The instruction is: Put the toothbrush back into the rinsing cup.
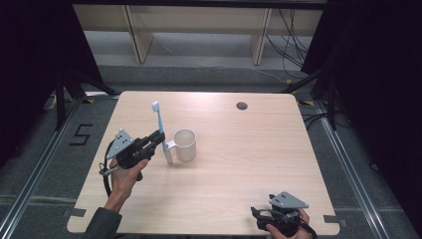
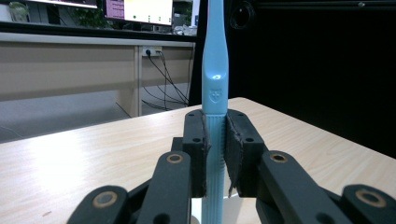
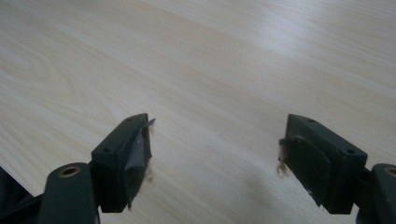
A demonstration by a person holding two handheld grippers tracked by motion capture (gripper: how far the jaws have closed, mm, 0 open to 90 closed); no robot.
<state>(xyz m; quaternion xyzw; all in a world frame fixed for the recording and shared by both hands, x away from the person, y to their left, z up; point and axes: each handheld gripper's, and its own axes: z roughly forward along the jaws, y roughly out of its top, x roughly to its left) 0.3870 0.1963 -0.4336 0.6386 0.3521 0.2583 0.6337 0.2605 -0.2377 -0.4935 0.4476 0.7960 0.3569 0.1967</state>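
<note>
While a sleeved left forearm reaches in from the bottom edge of the high view, the left hand-held gripper points toward the middle of the bench, its jaws clamped on a light blue toothbrush. That toothbrush stands nearly upright, bristle head at the top and leaning slightly left, its lower end down near the bench surface just beside the handle of a white mug. Standing upright left of the bench's centre, the mug has an interior too shallowly seen to tell any contents. At the near right corner, the right hand-held gripper sits low over the bench in the person's right hand, pointing left, well apart from mug and toothbrush.

Seen from the left gripper view, the left hand-held gripper has its two pads pressed narrow on either side of the toothbrush handle, which rises straight up out of frame.

Seen from the right gripper view, the right hand-held gripper has its jaws spread wide, bare wood-grain bench between them, gripping nothing.
</note>
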